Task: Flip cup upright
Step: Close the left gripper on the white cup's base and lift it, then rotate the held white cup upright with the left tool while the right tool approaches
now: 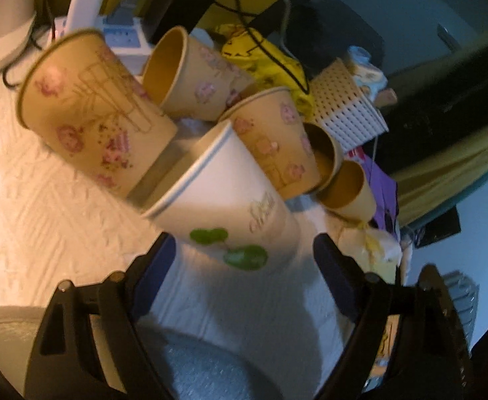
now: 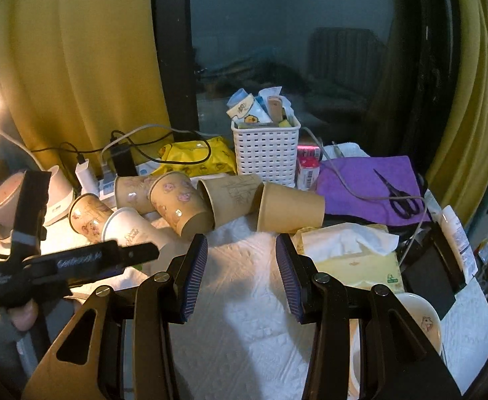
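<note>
Several paper cups lie on their sides on a white quilted cloth (image 2: 244, 306). A white cup with green leaves (image 1: 224, 206) lies nearest my left gripper (image 1: 244, 246), which is open with its jaws on either side of the cup's base end. This white cup also shows in the right wrist view (image 2: 130, 230), partly hidden by the left gripper's body. Tan flowered cups (image 1: 90, 113) (image 2: 177, 200) and plain tan cups (image 2: 287, 208) lie behind. My right gripper (image 2: 240, 266) is open and empty, just short of the cups.
A white slotted basket (image 2: 265, 153) of items stands behind the cups. A yellow pack (image 2: 197, 156), cables and a power strip (image 1: 124, 36) lie at the back. A tissue box (image 2: 354, 253), purple cloth with scissors (image 2: 397, 196) and a bowl (image 2: 424, 320) sit to the right.
</note>
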Demonstrator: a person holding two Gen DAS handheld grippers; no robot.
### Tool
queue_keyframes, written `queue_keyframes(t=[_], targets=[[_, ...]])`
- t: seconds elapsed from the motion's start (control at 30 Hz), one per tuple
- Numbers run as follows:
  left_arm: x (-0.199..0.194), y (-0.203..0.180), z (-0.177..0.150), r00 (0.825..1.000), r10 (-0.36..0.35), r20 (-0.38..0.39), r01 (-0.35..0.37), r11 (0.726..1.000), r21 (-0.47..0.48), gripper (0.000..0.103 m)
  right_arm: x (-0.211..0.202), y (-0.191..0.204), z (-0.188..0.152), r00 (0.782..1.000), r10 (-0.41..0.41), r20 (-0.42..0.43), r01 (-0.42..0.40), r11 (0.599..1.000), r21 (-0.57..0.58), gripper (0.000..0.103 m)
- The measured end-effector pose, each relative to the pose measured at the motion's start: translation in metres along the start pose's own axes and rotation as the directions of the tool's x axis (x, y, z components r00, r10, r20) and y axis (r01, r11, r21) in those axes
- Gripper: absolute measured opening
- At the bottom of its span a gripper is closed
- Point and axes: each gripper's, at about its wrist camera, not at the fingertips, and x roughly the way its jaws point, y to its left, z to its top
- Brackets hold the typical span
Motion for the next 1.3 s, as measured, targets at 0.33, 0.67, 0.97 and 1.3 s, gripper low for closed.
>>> queue_keyframes(t=[0.33, 0.67, 0.97, 1.3], targets=[[0.013, -0.012, 0.009, 1.000, 0.011, 0.029, -0.015, 0.993, 0.121, 0.069, -0.004, -0.002, 0.000, 1.000, -0.006, 0.003, 0.006, 1.000, 0.015, 0.045], [-0.031, -0.032, -0.023, 0.996, 0.006, 0.094, -0.044, 0.913, 0.405, 0.065, -0.031, 0.007, -0.012, 1.000, -0.018, 0.005, 0.018, 0.999, 0.036, 0.045], [-0.088, -0.031, -0.069, 0.991, -0.042, 0.126, -0.037, 0.824, 0.565, 0.065, -0.066, 0.031, -0.032, 1.000, 0.000, 0.010, -0.001, 0.999, 0.048, 0.045], [-0.154, -0.007, -0.130, 0.983, -0.064, 0.172, -0.079, 0.698, 0.712, 0.065, -0.117, 0.089, -0.060, 0.989, 0.146, 0.018, -0.146, 0.989, 0.027, 0.066]])
